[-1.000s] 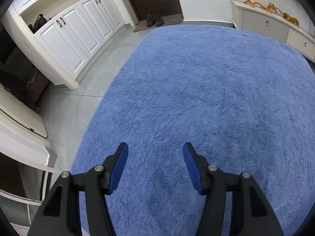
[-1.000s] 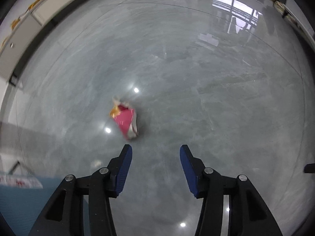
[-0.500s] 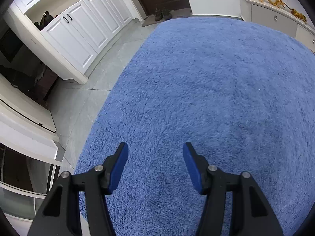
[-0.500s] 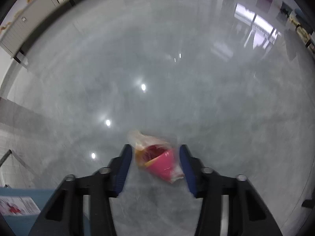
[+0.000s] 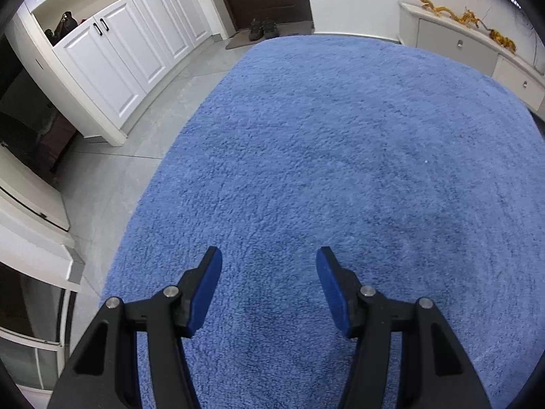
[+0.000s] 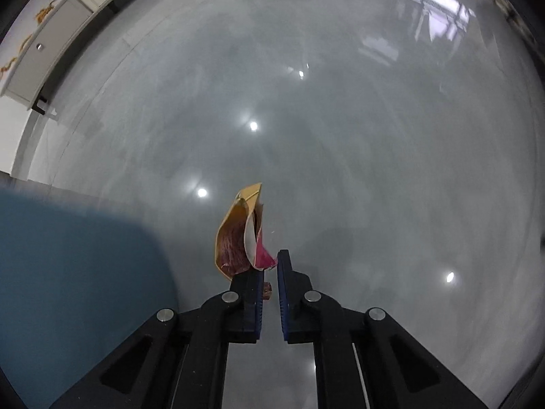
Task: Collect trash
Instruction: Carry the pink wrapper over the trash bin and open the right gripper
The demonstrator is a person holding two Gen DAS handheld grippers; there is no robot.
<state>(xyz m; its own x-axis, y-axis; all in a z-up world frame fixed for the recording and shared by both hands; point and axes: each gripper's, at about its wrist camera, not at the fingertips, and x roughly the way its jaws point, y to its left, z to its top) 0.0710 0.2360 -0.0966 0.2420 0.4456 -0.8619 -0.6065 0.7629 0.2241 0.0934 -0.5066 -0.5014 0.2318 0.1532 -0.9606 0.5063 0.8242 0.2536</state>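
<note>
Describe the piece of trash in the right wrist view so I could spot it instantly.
Over the glossy grey floor, right of a blue patch, the right gripper is pinching a crumpled snack wrapper. It is the only litter: yellow-orange outside, pink corner, sticking up from the jaws.

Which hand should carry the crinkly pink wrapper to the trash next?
The right. The right gripper has just closed on the pink and gold wrapper, above the grey floor. The left gripper is open and empty over the blue rug.

Grey glossy floor (image 5: 102,177) carries blue shag rug (image 5: 340,170); white cabinets (image 5: 129,54) stand beside rug, shoes (image 5: 262,29) beyond it.
</note>
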